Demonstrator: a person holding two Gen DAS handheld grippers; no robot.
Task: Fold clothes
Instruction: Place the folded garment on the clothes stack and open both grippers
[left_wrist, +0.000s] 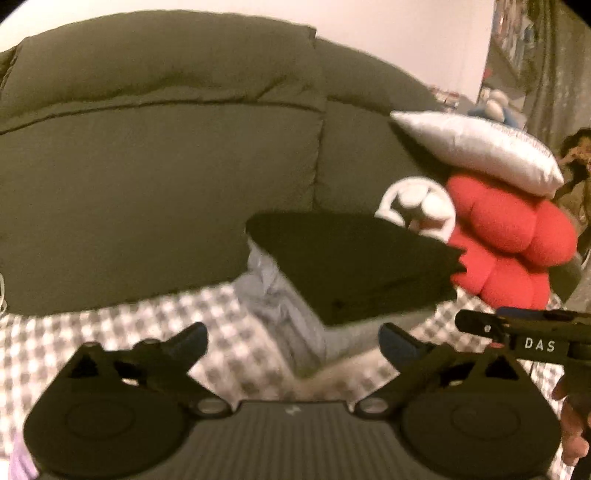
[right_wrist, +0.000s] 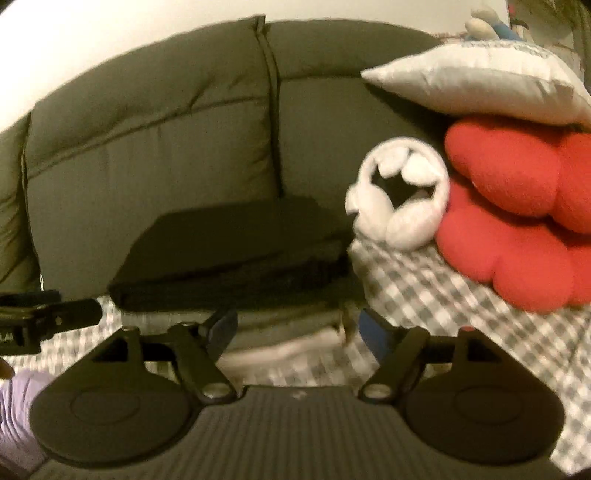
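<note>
Both my grippers stand with jaws spread and nothing between them. My left gripper (left_wrist: 291, 341) has its blue-padded fingertips wide apart over the checked cover (left_wrist: 122, 325); my right gripper (right_wrist: 295, 330) is open too, a little less wide, with its pads clear of any cloth.

The folded black garment (left_wrist: 354, 266) sits on top of a stack, just beyond both sets of fingertips, against the dark green sofa back (left_wrist: 147, 147). Under it lies a pale grey garment (left_wrist: 280, 295), and its near edge shows loose folds rather than a flat face. In the right wrist view a lighter layer also shows at the bottom of the pile.

The risks I see come from that stack. The grey layer under it looks rumpled, so the black piece may be resting unevenly; a nudge from either fingertip could slide it off or open its fold. My right gripper lies near my left one, so the two could knock each other if I swing inward carelessly.

To the right, a white plush toy (right_wrist: 399, 195) touches the black garment's far right corner, with a red plush cushion (right_wrist: 517, 221) and a silver pillow (right_wrist: 480, 81) piled beside it. That heap looks loosely balanced; if it tips left, it lands on the folded clothes. Both views are blurred, so exact edges are hard for me to judge.
</note>
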